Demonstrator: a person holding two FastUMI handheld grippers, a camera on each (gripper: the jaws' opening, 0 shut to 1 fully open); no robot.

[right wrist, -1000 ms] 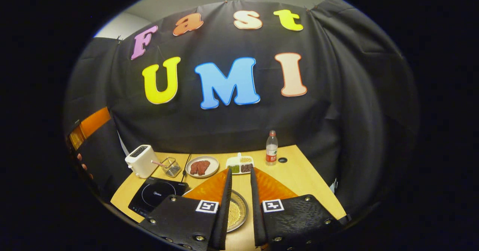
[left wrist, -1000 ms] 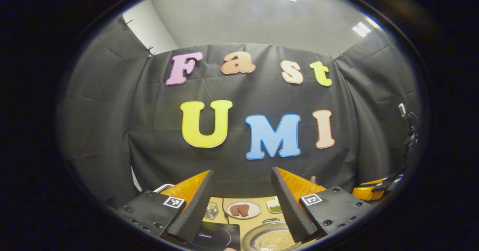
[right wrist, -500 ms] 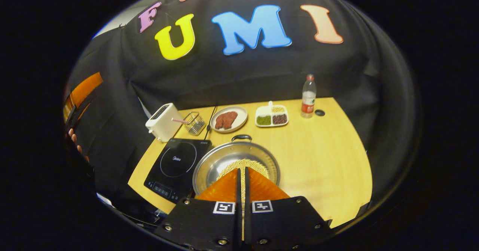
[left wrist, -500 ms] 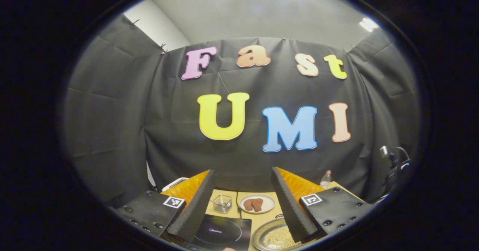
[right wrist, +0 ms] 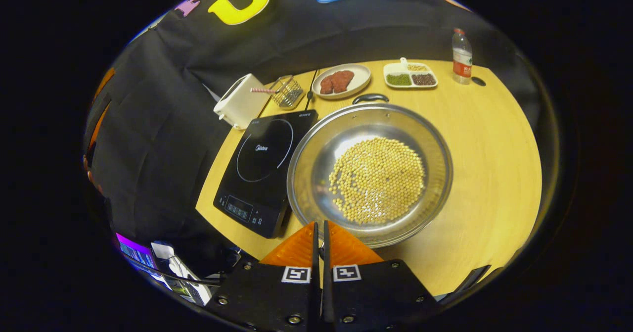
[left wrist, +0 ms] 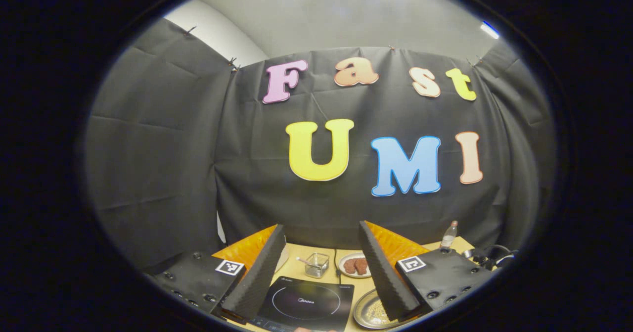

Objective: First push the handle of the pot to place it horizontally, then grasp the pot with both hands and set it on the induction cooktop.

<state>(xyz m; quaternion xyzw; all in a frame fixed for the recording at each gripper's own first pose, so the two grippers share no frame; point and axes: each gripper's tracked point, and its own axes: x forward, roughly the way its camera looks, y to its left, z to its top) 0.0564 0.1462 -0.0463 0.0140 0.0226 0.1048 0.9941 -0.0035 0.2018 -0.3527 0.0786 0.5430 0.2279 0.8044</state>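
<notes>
Left gripper view: my left claw point(left wrist: 321, 267) is wide apart, up high; the cooktop point(left wrist: 306, 303) lies below it.

Right gripper view: my right claw point(right wrist: 319, 230) is pressed together, empty, at the pot's point(right wrist: 370, 171) near rim. A hard push could spill the beans point(right wrist: 378, 178).

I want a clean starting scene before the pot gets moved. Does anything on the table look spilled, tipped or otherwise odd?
Nothing stands out. The pot sits flat on the table beside the induction cooktop, its beans all inside. The plate, divided dish and bottle stand tidy at the back.
</notes>
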